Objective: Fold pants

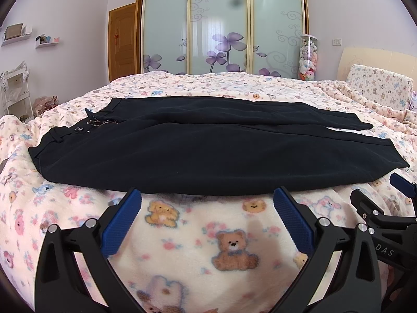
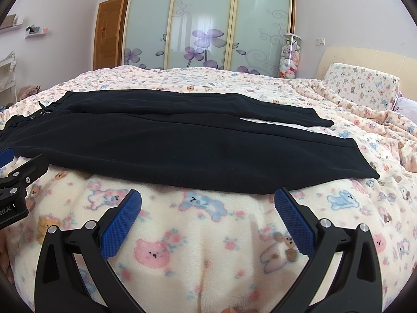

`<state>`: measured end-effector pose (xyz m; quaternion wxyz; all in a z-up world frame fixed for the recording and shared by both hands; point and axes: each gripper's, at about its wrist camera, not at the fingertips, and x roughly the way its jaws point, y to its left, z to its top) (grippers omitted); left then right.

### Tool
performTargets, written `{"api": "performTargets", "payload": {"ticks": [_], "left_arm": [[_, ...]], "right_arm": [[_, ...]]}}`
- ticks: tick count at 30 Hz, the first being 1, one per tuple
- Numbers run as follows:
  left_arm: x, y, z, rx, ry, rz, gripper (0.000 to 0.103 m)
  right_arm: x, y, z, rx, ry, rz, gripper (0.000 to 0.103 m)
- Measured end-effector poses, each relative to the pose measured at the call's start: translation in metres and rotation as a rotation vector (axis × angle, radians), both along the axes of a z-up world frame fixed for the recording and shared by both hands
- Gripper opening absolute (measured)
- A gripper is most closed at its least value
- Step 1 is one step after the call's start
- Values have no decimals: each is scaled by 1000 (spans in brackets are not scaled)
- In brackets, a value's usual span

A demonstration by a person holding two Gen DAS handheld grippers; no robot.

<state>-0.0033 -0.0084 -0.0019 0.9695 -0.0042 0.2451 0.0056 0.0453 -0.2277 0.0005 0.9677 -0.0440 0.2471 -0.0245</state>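
Observation:
Black pants [image 1: 198, 151] lie flat across the bed, waistband with zipper at the left, both leg ends at the right. They also show in the right wrist view [image 2: 182, 148]. My left gripper [image 1: 207, 198] is open and empty, its blue pads just short of the near edge of the pants. My right gripper [image 2: 208, 198] is open and empty, also just short of the near edge, closer to the leg end. The right gripper shows at the right edge of the left wrist view [image 1: 401, 185]. The left gripper shows at the left edge of the right wrist view [image 2: 7, 154].
The bed is covered by a cream fleece blanket with bears [image 1: 208, 247]. A pillow [image 1: 378, 86] and headboard stand at the far right. A sliding-door wardrobe [image 1: 221, 23] and a tube of plush toys [image 1: 307, 57] stand behind the bed.

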Motion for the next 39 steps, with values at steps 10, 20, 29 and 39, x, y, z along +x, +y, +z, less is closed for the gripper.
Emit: {"api": "performTargets", "payload": {"ticks": [10, 20, 29, 39], "left_arm": [[0, 0, 0, -2, 2, 0, 101], [0, 0, 0, -2, 3, 0, 101], [0, -1, -2, -2, 4, -1, 101], [1, -1, -2, -4, 5, -2, 101]], "right_arm": [[1, 0, 0, 0, 2, 0, 102], [0, 1, 0, 1, 3, -1, 102], [0, 1, 0, 1, 4, -1, 102], [-1, 2, 0, 2, 4, -2, 102]]}}
